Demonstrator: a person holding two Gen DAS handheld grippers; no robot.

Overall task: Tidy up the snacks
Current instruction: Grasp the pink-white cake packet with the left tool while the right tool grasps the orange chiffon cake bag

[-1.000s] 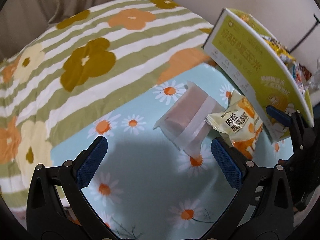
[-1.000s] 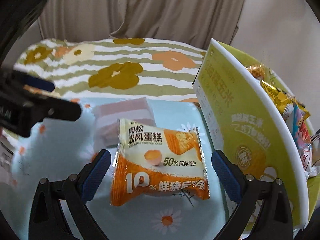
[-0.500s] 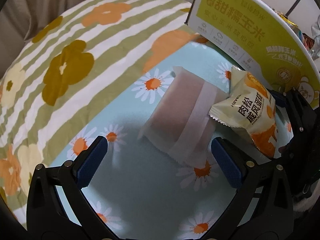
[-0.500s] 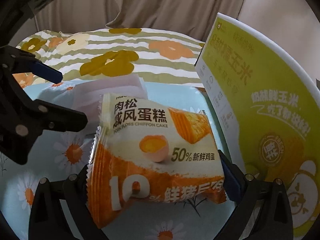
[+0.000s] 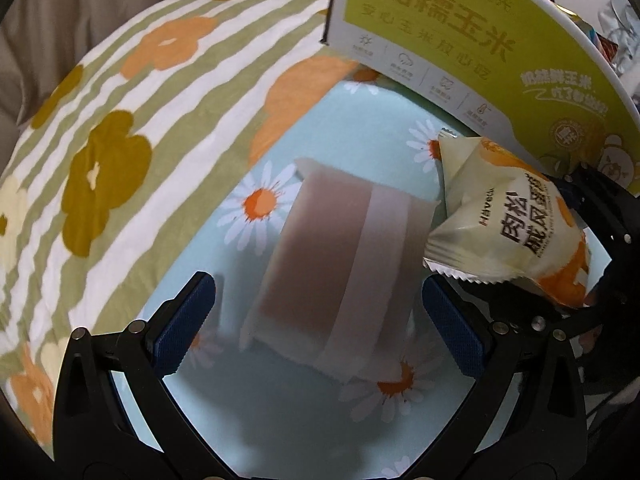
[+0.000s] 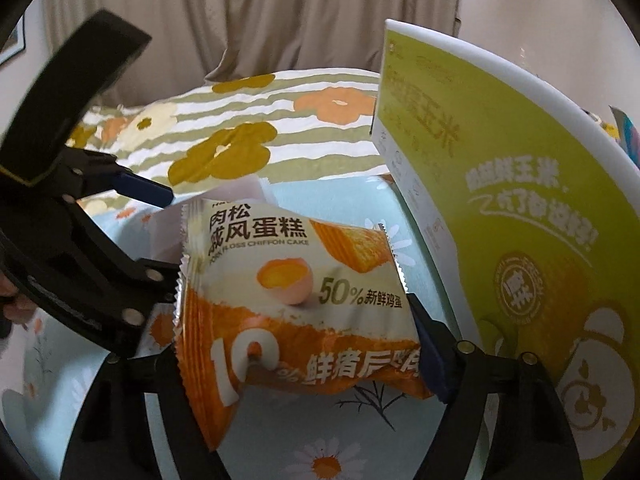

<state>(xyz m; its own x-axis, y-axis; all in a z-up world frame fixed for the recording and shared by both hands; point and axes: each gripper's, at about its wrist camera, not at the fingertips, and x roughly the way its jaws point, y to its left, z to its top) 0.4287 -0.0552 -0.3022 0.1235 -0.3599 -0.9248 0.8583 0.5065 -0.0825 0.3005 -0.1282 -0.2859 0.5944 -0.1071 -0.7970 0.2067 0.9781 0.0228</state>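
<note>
A bed fills the scene, with a pale blue daisy sheet [image 5: 280, 432] in front, a green-striped flowered quilt [image 5: 132, 128] behind it and beige curtains [image 6: 280, 16] at the back.

The right gripper [image 6: 296, 360] is clamped on a chiffon cake packet [image 6: 296, 300], cream above and orange below, pinched at its two side edges; the packet hangs tilted, clear of the sheet. Only the blue pad of one finger [image 6: 434, 364] shows, the other being hidden behind the wrapper. In the left wrist view the same packet [image 5: 508, 224] sits at the right edge with the black frame of the right gripper [image 5: 608, 216] behind it.

The left gripper [image 5: 318, 320] is spread wide, its blue pads [image 5: 188, 320] on either side of a pale wrapped bar [image 5: 336, 280] with a pinkish filling (the wrapper is frosted, so the contents are dim). The bar lies flat on the daisy sheet, and the pads look apart from it. Its far corner lies just beside the cake packet.

To the right stands an open yellow-green box [image 6: 520, 208] printed with corn lettering and a cartoon bear. Above its white rim a few coloured snack wrappers [image 5: 600, 40] peek out; what they are cannot be made out.
</note>
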